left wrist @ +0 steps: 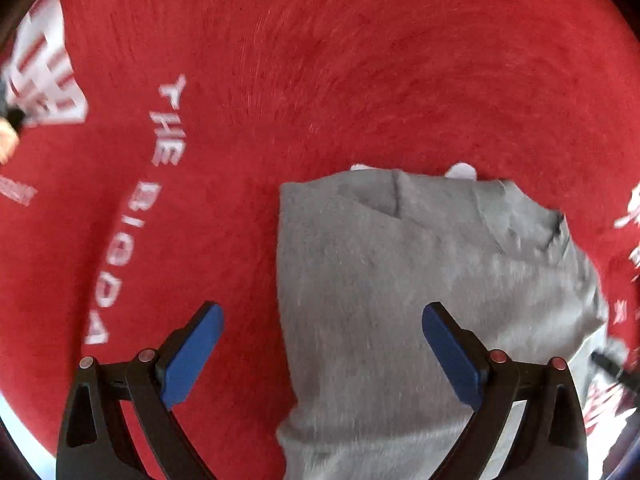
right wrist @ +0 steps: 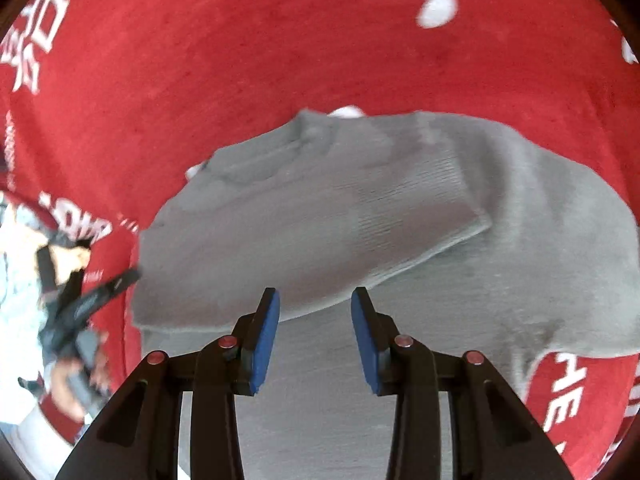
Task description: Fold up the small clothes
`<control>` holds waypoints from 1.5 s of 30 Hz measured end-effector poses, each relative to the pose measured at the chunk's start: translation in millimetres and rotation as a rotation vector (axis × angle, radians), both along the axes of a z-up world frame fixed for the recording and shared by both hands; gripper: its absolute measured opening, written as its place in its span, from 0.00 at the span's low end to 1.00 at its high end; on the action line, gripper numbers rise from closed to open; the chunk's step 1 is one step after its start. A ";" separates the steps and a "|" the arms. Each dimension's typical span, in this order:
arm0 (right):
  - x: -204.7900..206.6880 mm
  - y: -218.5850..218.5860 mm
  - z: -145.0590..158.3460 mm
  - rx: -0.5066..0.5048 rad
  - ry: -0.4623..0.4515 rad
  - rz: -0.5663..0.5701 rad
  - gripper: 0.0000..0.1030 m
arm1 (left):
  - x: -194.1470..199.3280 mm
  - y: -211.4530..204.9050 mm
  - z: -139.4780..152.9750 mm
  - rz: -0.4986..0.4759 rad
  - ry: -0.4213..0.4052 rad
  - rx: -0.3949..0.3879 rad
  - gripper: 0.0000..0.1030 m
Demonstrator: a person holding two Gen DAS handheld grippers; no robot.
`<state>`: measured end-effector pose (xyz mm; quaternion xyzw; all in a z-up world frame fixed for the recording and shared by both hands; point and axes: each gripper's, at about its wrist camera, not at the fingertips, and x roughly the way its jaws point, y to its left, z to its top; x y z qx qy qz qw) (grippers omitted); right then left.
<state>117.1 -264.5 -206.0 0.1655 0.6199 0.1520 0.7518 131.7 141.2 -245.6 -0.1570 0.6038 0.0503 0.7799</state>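
Your left hand-held gripper (left wrist: 322, 332) hangs above the surface with its blue pads spread wide, and nothing is between them. One pad is over the red cloth with white letters (left wrist: 320, 80) that covers the surface; the other is over the small grey knitted garment (left wrist: 380, 280). This garment lies on the red cloth, partly folded, and one ribbed flap (right wrist: 420, 208) rests on top of its body. Your right hand-held gripper (right wrist: 315, 308) points down at the near part of the garment. Its blue pads stand a moderate way apart and they pinch no fabric. In the right wrist view, your left hand (right wrist: 68, 384) appears at the left edge, blurred.
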 end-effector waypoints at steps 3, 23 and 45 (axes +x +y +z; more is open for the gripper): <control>-6.5 6.8 -5.7 0.013 0.015 0.030 0.40 | 7.1 22.1 -18.8 0.049 0.047 -0.114 0.88; -26.6 1.4 -13.8 0.023 0.070 -0.010 0.40 | -1.7 41.6 -9.3 0.042 0.000 -0.108 0.09; -81.4 -122.3 -16.0 0.099 0.138 -0.235 0.45 | -12.9 -201.5 31.2 -0.302 0.025 -0.044 0.93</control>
